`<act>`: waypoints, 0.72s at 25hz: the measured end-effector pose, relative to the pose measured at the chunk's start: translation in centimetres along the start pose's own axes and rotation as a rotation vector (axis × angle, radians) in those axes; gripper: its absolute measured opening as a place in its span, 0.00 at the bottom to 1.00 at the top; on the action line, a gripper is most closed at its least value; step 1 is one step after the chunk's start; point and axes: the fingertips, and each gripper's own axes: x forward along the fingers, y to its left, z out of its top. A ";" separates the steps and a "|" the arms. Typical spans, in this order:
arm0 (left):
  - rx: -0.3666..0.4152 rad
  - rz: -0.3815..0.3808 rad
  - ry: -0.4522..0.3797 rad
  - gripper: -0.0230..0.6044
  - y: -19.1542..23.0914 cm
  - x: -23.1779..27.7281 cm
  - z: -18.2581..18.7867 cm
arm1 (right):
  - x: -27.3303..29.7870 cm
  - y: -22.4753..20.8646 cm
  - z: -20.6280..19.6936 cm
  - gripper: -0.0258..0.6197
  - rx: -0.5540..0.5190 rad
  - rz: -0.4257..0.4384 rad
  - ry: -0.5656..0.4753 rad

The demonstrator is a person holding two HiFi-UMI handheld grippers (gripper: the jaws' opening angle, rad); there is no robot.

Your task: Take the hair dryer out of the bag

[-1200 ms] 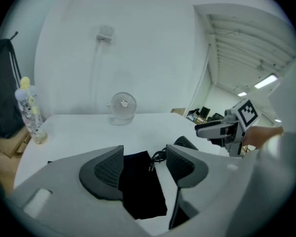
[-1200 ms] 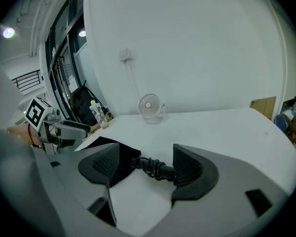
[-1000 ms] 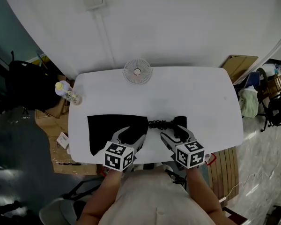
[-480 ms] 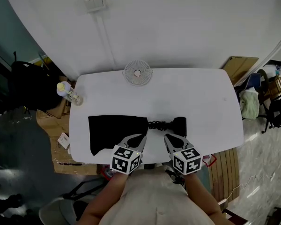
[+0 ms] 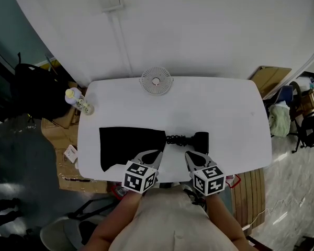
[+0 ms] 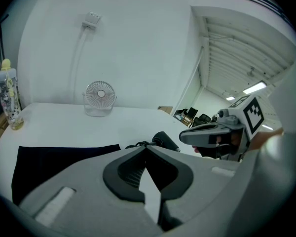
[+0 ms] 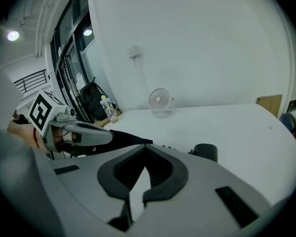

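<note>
A flat black bag (image 5: 130, 145) lies on the white table (image 5: 220, 103), left of centre. To its right lies the black hair dryer (image 5: 200, 139) with its coiled cord (image 5: 176, 138) running to the bag's mouth. My left gripper (image 5: 153, 155) is shut and empty at the near table edge, just in front of the bag's right corner. My right gripper (image 5: 189, 156) is shut and empty too, just short of the dryer. In the left gripper view the bag (image 6: 59, 162) and dryer (image 6: 164, 140) lie beyond the closed jaws. The right gripper view shows the dryer (image 7: 205, 152) and bag (image 7: 123, 138).
A small white desk fan (image 5: 155, 81) stands at the table's far edge. A bottle with a yellow cap (image 5: 78, 102) stands at the far left corner. A black backpack (image 5: 34, 90) and cardboard lie on the floor at left, clutter at right.
Both grippers have closed from wide open and drawn back toward the near table edge, off the bag and the dryer. Bag and dryer have stayed in place.
</note>
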 end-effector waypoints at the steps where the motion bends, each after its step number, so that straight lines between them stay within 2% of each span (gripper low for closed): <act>1: -0.002 0.001 -0.002 0.05 0.0 0.0 0.1 | 0.0 -0.1 0.0 0.06 0.001 -0.001 0.001; 18: -0.022 0.026 0.012 0.05 0.7 -0.4 -0.8 | 0.0 -0.3 -0.4 0.06 0.025 0.001 0.005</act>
